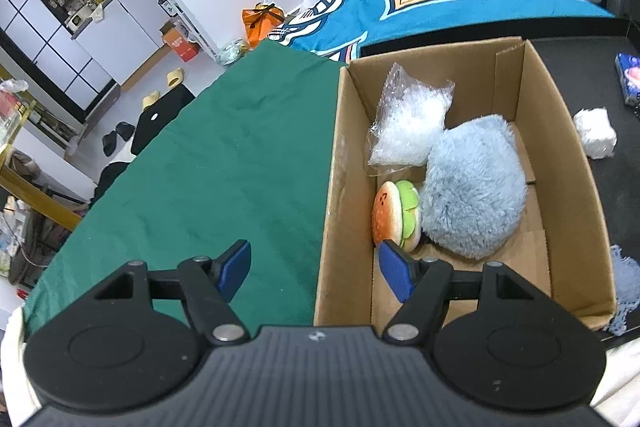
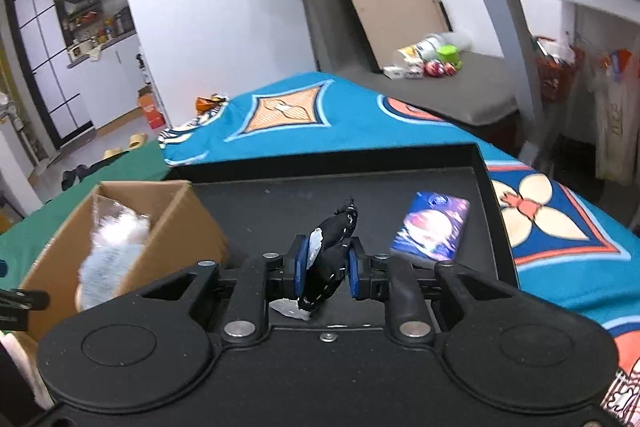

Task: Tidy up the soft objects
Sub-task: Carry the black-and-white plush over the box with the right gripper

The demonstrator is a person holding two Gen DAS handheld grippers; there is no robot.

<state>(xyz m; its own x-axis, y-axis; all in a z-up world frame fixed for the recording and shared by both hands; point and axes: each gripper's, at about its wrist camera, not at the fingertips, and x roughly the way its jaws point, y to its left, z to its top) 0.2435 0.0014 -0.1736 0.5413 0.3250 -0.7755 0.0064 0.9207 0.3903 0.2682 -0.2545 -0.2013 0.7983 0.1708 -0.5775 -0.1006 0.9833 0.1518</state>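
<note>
1. The teal patterned blanket [image 2: 352, 115] covers the bed behind everything; a green cloth [image 1: 224, 155] lies over the surface at its left.
2. A black tray [image 2: 360, 195] sits on the blanket, with the cardboard box [image 1: 560, 131] just beside it on the left, resting partly on the green cloth.
3. Inside the box a fluffy pale-blue plush [image 1: 472, 187] fills the middle, touching a clear crinkled plastic bag [image 1: 408, 123] at the far end.
4. A plush hamburger [image 1: 396, 215] stands on edge against the blue plush — near the box's left wall.
5. The left gripper [image 1: 316, 267] has its jaws apart and empty, straddling the box's left wall.
6. The right gripper [image 2: 326, 267] is clamped on a small black soft toy [image 2: 332, 255] with white stitching, held above the tray.
7. A blue tissue packet [image 2: 432, 227] lies on the tray, right of the held toy; a white wad [image 1: 594, 133] also lies there.
</note>
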